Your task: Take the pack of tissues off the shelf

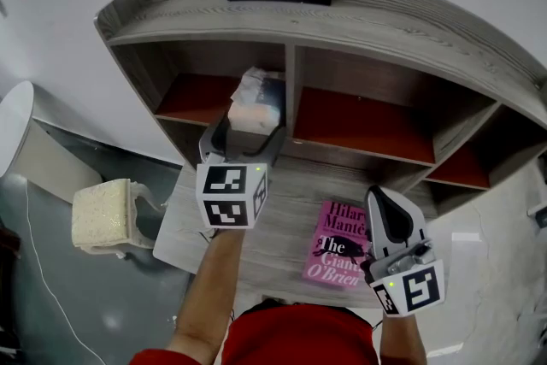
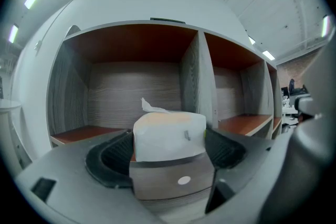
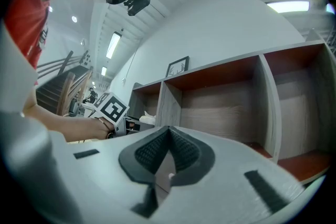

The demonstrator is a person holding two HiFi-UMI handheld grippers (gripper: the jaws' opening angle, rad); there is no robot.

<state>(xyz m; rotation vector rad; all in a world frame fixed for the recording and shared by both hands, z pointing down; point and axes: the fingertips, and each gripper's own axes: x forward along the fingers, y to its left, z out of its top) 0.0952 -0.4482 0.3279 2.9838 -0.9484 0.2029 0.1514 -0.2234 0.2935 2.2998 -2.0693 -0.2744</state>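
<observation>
The left gripper (image 1: pixel 249 131) pinches the pack of tissues (image 1: pixel 256 103) at the shelf's (image 1: pixel 385 21) front edge — right gripper (image 1: pixel 382 201) pressed together (empty).

The right tongs (image 3: pixel 168 139) have their ribbed black pads pressed together, with nothing between them. Beyond stands a grey wooden shelf (image 3: pixel 266 93) with red-brown compartment boards, and a framed picture (image 3: pixel 177 66) on top of it. At the left, a bare arm (image 3: pixel 63 124) reaches toward the shelf, holding the left tongs' marker cube (image 3: pixel 111 108). Just past the cube is the white top of a pack of tissues (image 3: pixel 147 119).
</observation>
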